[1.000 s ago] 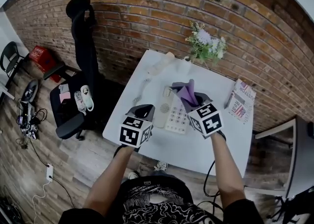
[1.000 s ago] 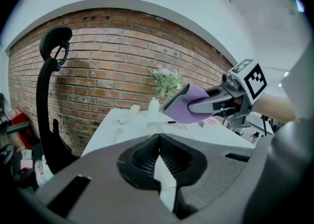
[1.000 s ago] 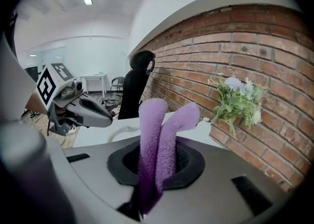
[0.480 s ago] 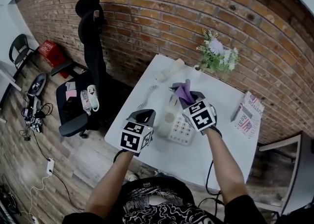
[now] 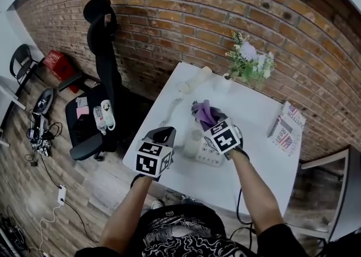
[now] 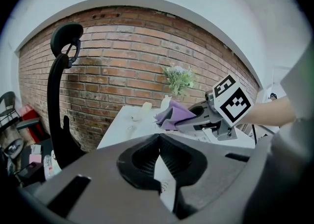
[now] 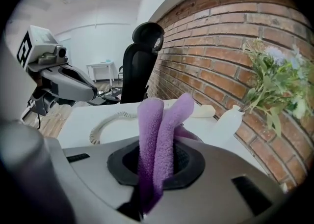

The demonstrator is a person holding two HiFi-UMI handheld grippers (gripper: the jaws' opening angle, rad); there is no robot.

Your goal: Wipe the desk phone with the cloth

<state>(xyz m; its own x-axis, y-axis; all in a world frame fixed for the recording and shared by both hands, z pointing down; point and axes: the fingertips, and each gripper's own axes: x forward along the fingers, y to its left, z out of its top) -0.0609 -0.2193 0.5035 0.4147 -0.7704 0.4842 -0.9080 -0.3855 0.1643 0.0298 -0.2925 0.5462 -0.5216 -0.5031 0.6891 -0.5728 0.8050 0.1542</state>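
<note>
Cloth (image 5: 201, 109) in the right gripper (image 5: 210, 125), a person stands at a white table (image 5: 256, 137) by the brick wall, about to wipe the phone (image 5: 196, 139). The jaws are clamped on the purple cloth, whose folded ends stand up past them. It hangs over the phone's far end, and from where I stand I cannot tell whether it touches the casing.

The phone sits near the table's left edge, towards the front. Its handset (image 5: 194, 79) lies off the cradle at the far left corner, with the coiled cord (image 5: 169, 109) trailing along the left edge between them. The left gripper (image 5: 163, 134) hovers at the front left corner, just beside the phone, jaws pressed together on nothing. Flowers (image 5: 248, 58) stand at the far edge (well clear of the work) and a booklet (image 5: 285, 128) lies at the right edge.

The wipe looks barely begun, if at all. The next move calls for lowering the cloth flat onto the casing and drawing it across keypad and cradle. The idle gripper could brace the light base against sliding.
</note>
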